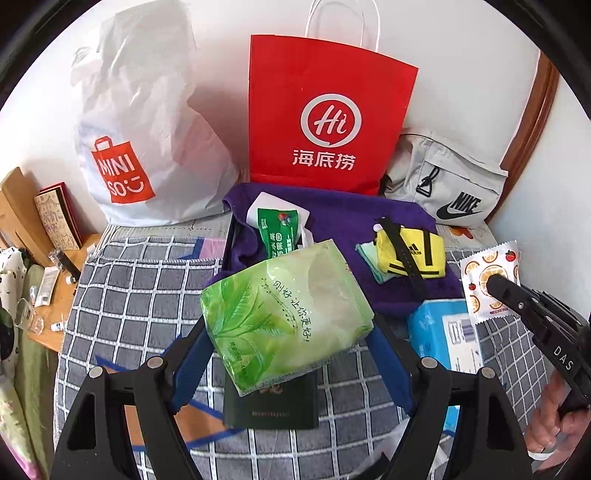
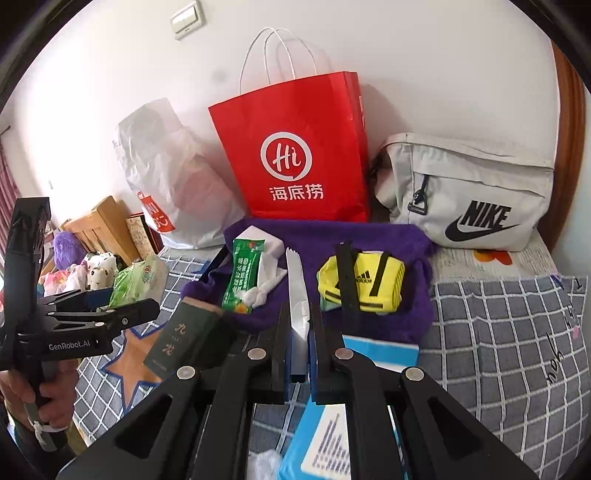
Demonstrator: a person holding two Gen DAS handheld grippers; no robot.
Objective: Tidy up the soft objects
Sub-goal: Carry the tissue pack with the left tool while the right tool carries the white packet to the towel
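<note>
My left gripper (image 1: 291,354) pinches the green tissue pack (image 1: 286,317) aloft over the bed (image 1: 147,295); it looks light, squashy and slick-wrapped, so I'd grip mid-body; my right gripper (image 2: 299,325) clamps a thin orange-print sachet (image 1: 489,280) edge-on.

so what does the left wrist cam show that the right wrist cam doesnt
Only the left wrist view: the printed face of the orange-patterned sachet in the right gripper, and the full front of the green tissue pack in the left gripper.
Only the right wrist view: the wall switch, the sachet edge-on, and a purple plush toy.
Both: the red paper bag, grey Nike bag, purple towel, yellow Adidas item.
</note>
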